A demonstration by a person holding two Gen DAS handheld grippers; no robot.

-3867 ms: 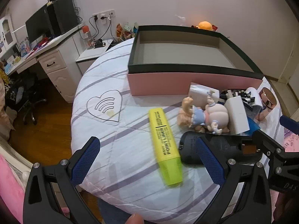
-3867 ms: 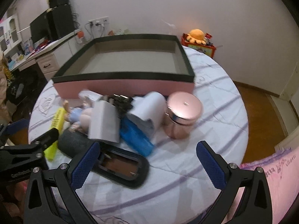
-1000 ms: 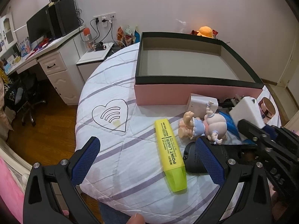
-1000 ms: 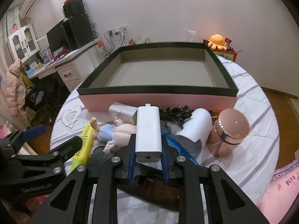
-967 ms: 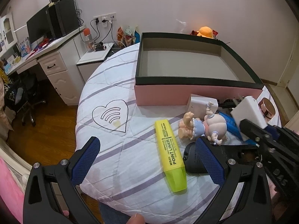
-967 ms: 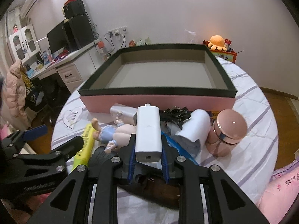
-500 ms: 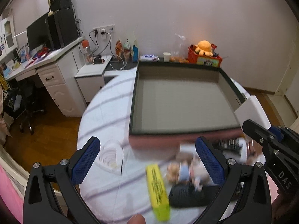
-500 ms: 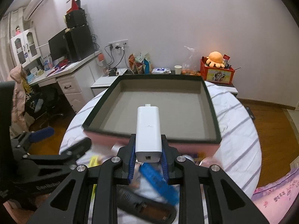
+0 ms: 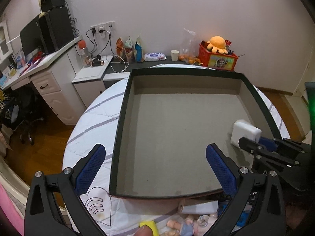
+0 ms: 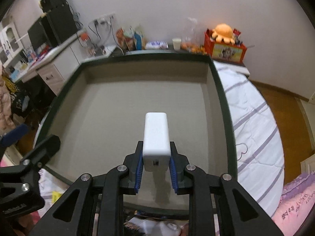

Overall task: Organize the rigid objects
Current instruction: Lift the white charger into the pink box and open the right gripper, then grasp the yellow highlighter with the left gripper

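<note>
On the striped desk, the right tool clamps a white charger above the empty box for dropping in; the left tool gapes wide, idle.

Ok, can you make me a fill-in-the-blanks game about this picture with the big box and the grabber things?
1. The right gripper holds a small ____ block between its blue fingers.
2. That block hangs over the big ____.
3. The left gripper holds ____.
4. On the red crate sits an orange plush ____.

Missing words: white; box; nothing; octopus
</note>
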